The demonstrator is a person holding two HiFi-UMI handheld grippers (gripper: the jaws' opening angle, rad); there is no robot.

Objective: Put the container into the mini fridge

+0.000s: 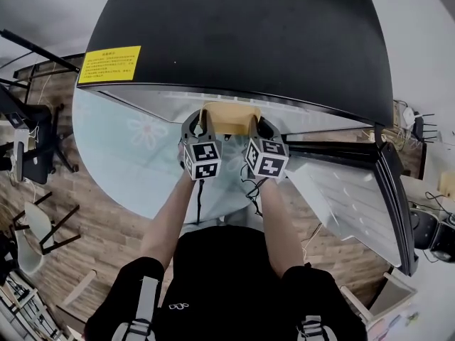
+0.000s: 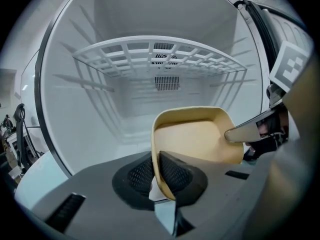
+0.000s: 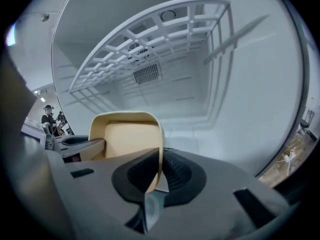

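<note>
A tan open container (image 1: 229, 118) hangs between my two grippers at the mouth of the mini fridge (image 1: 242, 34). My left gripper (image 2: 156, 176) is shut on the container's (image 2: 197, 139) left wall, pads pinching the rim. On the opposite side my right gripper (image 3: 159, 176) is shut on the right wall of the container (image 3: 125, 139). Both gripper views look into the white fridge interior with its wire shelf (image 2: 160, 54) above the container. The container looks empty. In the head view the left gripper (image 1: 197, 130) and the right gripper (image 1: 259, 132) flank it.
The fridge door (image 1: 355, 197) stands open to the right. A wire shelf (image 3: 150, 39) spans the upper interior, with a vent (image 3: 146, 74) on the back wall. A light round mat (image 1: 135, 155) lies under the fridge on the wooden floor (image 1: 92, 226). Stands and chairs (image 1: 28, 148) are at left.
</note>
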